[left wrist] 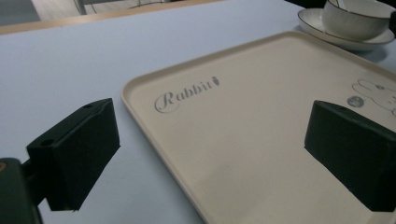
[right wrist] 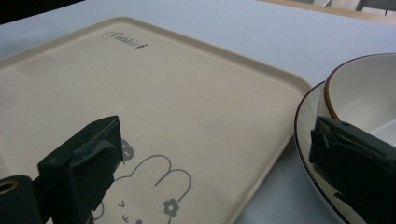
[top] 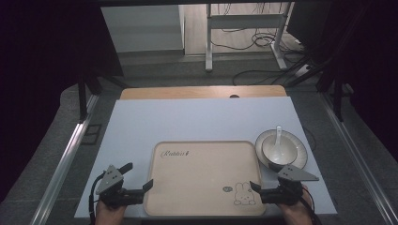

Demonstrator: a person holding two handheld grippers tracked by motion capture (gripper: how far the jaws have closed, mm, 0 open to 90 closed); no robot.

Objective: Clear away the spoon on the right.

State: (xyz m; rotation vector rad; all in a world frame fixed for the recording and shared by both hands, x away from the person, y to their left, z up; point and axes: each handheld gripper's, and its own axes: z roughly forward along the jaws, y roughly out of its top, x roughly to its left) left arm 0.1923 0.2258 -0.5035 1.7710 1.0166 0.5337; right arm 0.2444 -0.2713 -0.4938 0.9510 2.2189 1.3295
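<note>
Two tongs, left [top: 139, 184] and right [top: 256, 190], both spread wide at the beige tray's [top: 197, 187] near corners

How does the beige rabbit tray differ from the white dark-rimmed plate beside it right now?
The beige rectangular rabbit tray is bare; the round white dark-rimmed plate carries a white bowl with a white spoon in it. The tray is larger, with rounded corners and printed lettering plus a rabbit drawing; the plate is plain but for its dark rim line. Both lie flat on the white tabletop, side by side.
</note>
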